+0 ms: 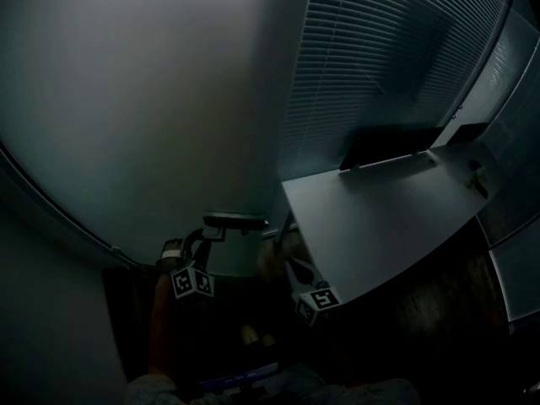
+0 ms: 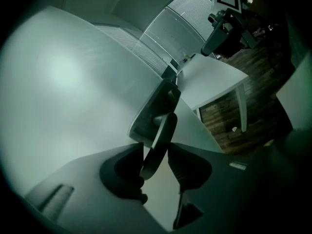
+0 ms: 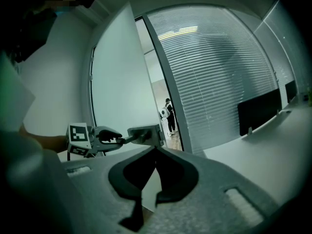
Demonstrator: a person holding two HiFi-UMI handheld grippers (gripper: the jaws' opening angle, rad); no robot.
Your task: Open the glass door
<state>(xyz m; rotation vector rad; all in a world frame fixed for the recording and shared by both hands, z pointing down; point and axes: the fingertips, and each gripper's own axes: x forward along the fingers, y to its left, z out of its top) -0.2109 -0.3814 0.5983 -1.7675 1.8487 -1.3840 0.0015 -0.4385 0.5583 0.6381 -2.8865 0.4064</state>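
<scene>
Left gripper [image 3: 119,139], jaws narrowed onto the dark metal lever handle [image 2: 158,144] of the frosted glass door [image 3: 119,82]. The lever runs straight ahead between its pads, and the pane lies to its left. Right gripper [image 3: 156,150], jaws together and empty, hangs off to its right, farther from the handle.

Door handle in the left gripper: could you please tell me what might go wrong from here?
1. The left gripper clamps only the outer end of the smooth door handle, so it may slip off under pull.
2. The desk corner stands close beside the glass door; the swinging door or the idle right gripper could knock it.
</scene>
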